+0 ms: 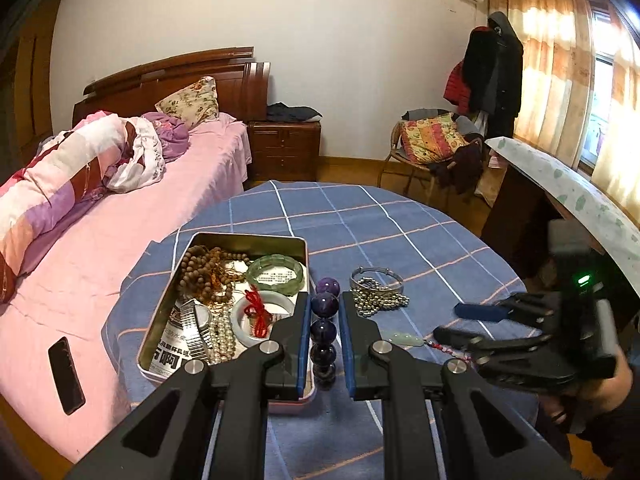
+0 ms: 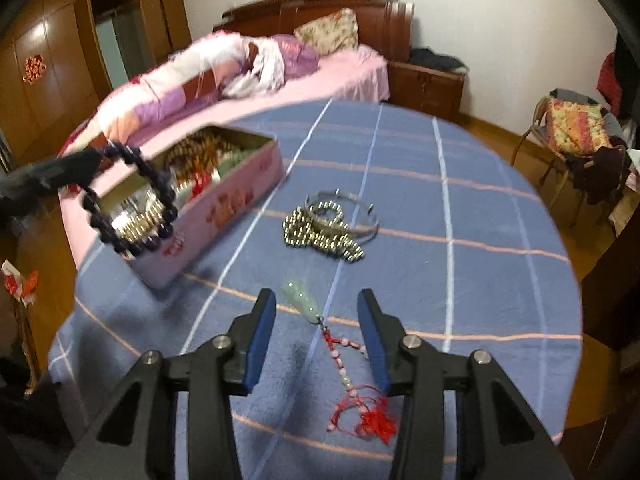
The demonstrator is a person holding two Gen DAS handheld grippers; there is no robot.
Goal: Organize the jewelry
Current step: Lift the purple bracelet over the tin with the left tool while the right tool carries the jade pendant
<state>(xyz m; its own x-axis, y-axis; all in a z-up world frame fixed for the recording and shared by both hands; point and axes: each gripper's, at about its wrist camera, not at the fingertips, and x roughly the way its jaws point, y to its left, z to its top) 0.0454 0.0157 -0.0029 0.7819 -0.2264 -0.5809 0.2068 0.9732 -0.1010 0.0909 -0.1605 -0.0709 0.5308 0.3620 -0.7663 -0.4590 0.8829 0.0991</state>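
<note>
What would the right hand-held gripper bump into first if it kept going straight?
Probably the jade pendant lying on the tablecloth; it sits between the open right hand-held gripper fingers, just ahead, though depth is unclear.

place: home bedroom | signs: bed (image 1: 120, 184), nightstand (image 1: 285, 148), curtains (image 1: 560, 80), likely wardrobe (image 2: 44, 80)

The left gripper (image 1: 325, 300) is raised above the table, angled down, its fingers (image 1: 304, 336) clamped on a bracelet (image 1: 323, 332) of dark purple beads. The right gripper (image 2: 316, 300) sits low, tilted steeply down, jaws parted and empty.
</note>
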